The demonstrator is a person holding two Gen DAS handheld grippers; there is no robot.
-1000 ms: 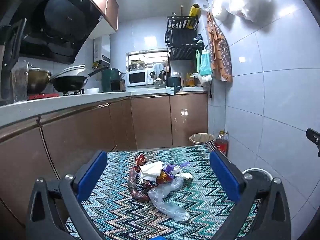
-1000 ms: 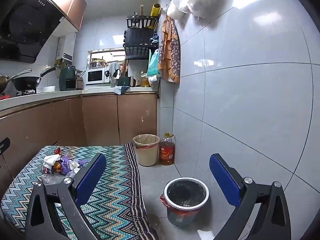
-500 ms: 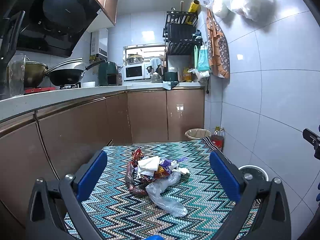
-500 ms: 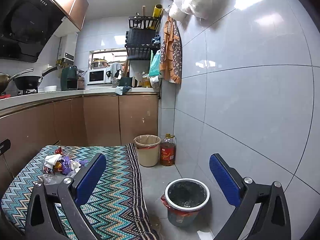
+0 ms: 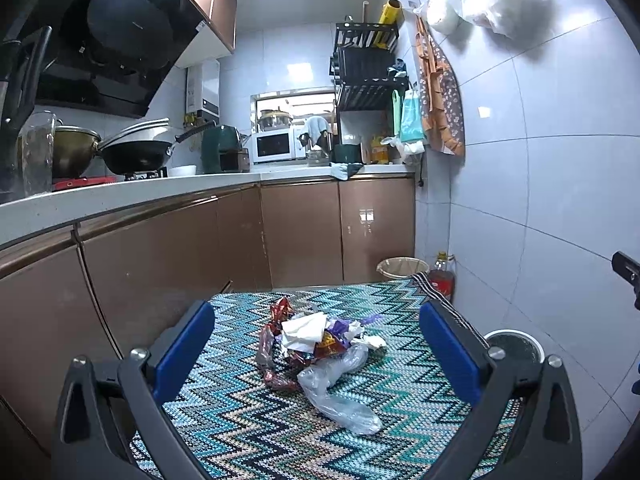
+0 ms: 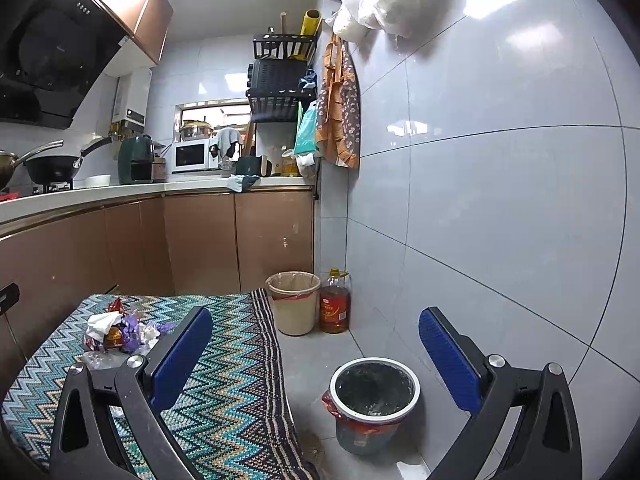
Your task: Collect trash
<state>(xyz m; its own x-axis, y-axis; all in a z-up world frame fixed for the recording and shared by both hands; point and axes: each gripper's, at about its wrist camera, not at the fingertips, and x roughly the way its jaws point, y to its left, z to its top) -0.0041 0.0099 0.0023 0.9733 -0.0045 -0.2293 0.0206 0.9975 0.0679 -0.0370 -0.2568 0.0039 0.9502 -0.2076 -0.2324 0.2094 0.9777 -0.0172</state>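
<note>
Two grippers: both spread wide, nothing held.
Left gripper: hovered above the zigzag cloth, blue pads framing the trash pile from either side, no contact.
Right gripper: hung off the right edge of the cloth, aimed over the grey-lined bin, one pad over the cloth.
Trash pile: lay mid-cloth; white tissue on top, red wrappers at its left, purple scraps at its right.
Clear plastic bag: trailed from the pile toward the camera, flat on the cloth.
Grey-lined bin: stood on the floor just right of the cloth, red liner showing under its white rim.
Beige bin: stood beyond the far right corner of the cloth, just beside an oil bottle.
Cabinets: ran behind and left of the cloth.
</note>
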